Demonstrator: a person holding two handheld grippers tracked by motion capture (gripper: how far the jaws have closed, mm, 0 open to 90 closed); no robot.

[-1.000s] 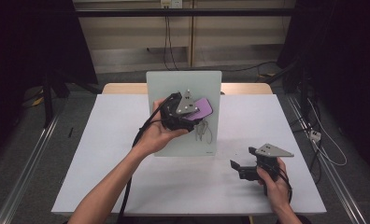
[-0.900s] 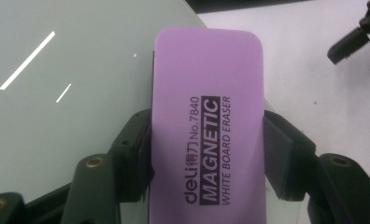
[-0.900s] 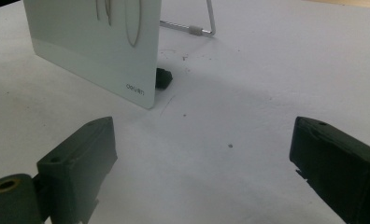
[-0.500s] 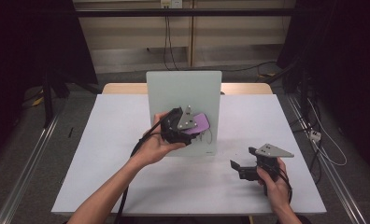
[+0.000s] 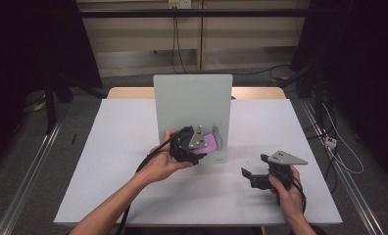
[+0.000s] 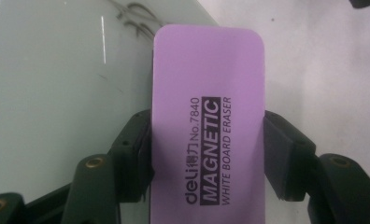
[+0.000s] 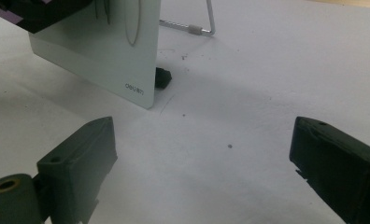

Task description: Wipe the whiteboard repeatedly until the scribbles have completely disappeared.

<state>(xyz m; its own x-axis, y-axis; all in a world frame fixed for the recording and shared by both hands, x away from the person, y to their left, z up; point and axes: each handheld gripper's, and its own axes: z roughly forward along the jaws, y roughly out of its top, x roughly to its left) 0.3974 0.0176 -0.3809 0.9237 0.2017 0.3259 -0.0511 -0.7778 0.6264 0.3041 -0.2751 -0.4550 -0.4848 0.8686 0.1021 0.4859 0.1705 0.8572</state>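
Room: dark surroundings, a pale wall with cables at the back, metal rails on the floor at either side.
Table [image 5: 123,161]: white top, bare in front, a wooden edge showing behind it.
Whiteboard [image 5: 192,105]: pale green-white, standing upright mid-table on a wire stand [image 7: 199,29]; "deli" printed at its lower corner; dark scribbles near the bottom right.
Left gripper [image 6: 206,154]: low against the whiteboard's face — jaws clamped on the eraser's long sides.
Right gripper [image 7: 202,158]: resting on the table to the right, well apart from the whiteboard — jaws spread, nothing between them.
Eraser [image 6: 209,112]: purple, flat on the whiteboard beside the scribbles; reads "deli No.7840 MAGNETIC WHITE BOARD ERASER".
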